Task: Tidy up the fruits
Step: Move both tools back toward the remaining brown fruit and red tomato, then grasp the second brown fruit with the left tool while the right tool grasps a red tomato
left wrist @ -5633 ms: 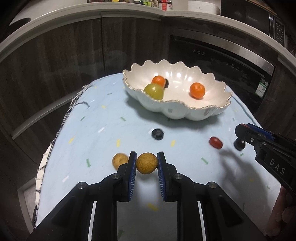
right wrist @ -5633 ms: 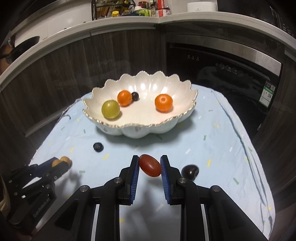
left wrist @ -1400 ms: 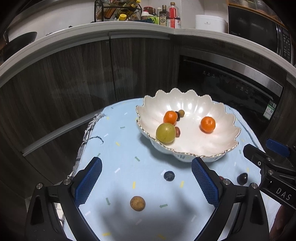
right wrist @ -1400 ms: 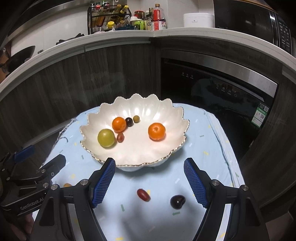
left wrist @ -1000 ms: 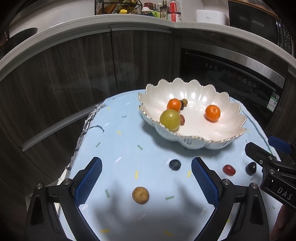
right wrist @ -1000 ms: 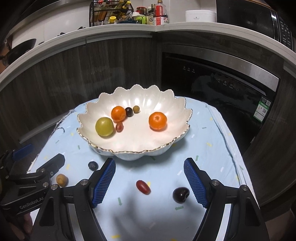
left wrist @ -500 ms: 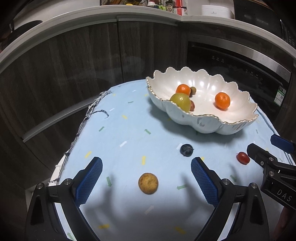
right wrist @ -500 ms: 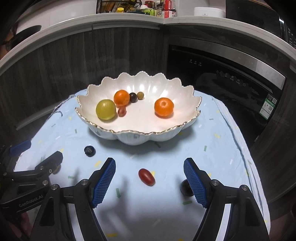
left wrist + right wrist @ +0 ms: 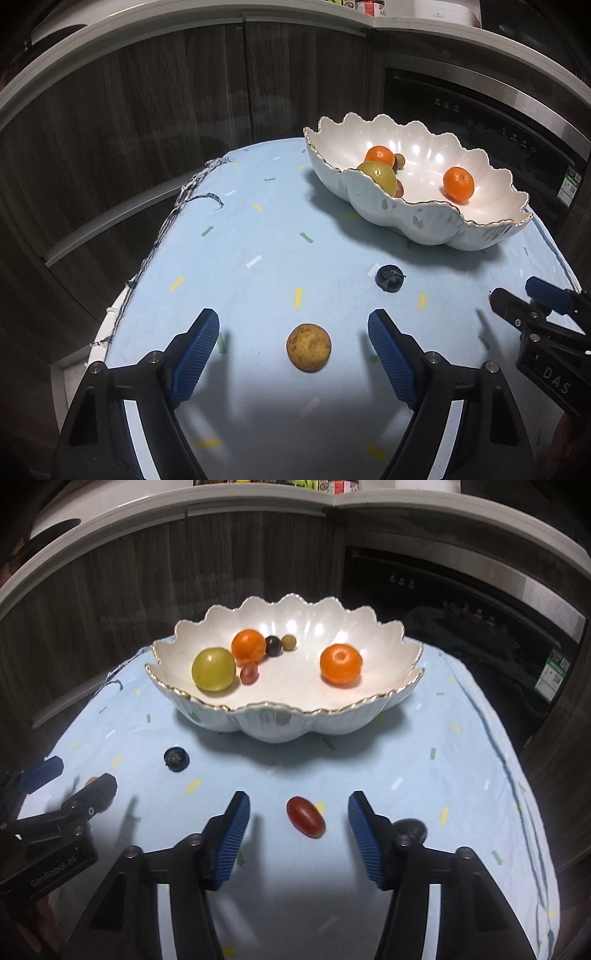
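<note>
On the blue cloth (image 9: 258,229), the left gripper (image 9: 293,341) had its jaws closing around a brown fruit (image 9: 308,347), not touching yet. The right gripper (image 9: 298,821) likewise narrowed around a red tomato (image 9: 306,816), both probably headed for the bowl (image 9: 295,720).

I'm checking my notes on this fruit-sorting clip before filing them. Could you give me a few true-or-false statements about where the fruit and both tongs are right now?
1. Two orange fruits lie in the white scalloped bowl. True.
2. The left tongs are clamped on the tan round fruit. False: the fruit lies between the blue pads with a gap either side; the jaws have just been closing.
3. The red oval fruit lies on the blue cloth between the right tongs. True.
4. The blueberry is in the bowl. False: it lies on the cloth in front of the bowl.
5. The bowl holds no green fruit. False: a yellow-green fruit sits at its left.
</note>
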### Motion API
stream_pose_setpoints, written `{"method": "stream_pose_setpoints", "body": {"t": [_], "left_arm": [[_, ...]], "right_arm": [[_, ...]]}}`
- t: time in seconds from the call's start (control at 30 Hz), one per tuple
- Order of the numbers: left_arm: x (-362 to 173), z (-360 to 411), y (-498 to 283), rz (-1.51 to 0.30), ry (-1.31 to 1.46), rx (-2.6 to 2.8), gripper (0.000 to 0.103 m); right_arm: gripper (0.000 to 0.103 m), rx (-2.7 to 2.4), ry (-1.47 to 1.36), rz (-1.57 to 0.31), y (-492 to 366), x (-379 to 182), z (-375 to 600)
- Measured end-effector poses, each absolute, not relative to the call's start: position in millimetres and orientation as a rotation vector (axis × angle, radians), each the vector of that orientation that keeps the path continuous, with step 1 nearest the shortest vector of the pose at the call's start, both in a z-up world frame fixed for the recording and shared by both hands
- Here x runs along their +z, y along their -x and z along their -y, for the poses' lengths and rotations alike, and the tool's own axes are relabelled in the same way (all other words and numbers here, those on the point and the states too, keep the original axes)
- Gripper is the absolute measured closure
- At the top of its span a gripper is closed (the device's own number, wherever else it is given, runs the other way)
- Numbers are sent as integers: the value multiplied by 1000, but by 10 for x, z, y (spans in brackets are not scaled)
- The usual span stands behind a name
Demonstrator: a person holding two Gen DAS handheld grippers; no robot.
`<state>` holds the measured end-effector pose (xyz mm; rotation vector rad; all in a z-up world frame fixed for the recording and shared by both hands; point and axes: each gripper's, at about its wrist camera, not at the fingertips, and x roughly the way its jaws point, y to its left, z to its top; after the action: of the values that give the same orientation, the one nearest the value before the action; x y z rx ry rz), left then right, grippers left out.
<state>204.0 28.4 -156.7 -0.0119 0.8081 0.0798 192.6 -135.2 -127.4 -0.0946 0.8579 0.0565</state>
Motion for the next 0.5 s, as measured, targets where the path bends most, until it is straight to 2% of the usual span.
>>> {"method": "stream_pose_setpoints", "body": {"t": [0.07,0.2,0.4,0.5], "left_arm": [[-1586,-294,-2049,-822,15,85,21],[-1638,-328,-2068,-856,40,91,35],[-1689,-331,-2098,-890,50,88,42],[-1715,-323,-2119,-910,51,81,51]], "right_arm": [[49,59,89,-873,-1944,-1315,1352],[54,61,78,-892,-1972,-1376,1363],[54,54,58,-926,-2024,-1463,1401],[54,54,44,-939,-2043,-1479,1416]]}}
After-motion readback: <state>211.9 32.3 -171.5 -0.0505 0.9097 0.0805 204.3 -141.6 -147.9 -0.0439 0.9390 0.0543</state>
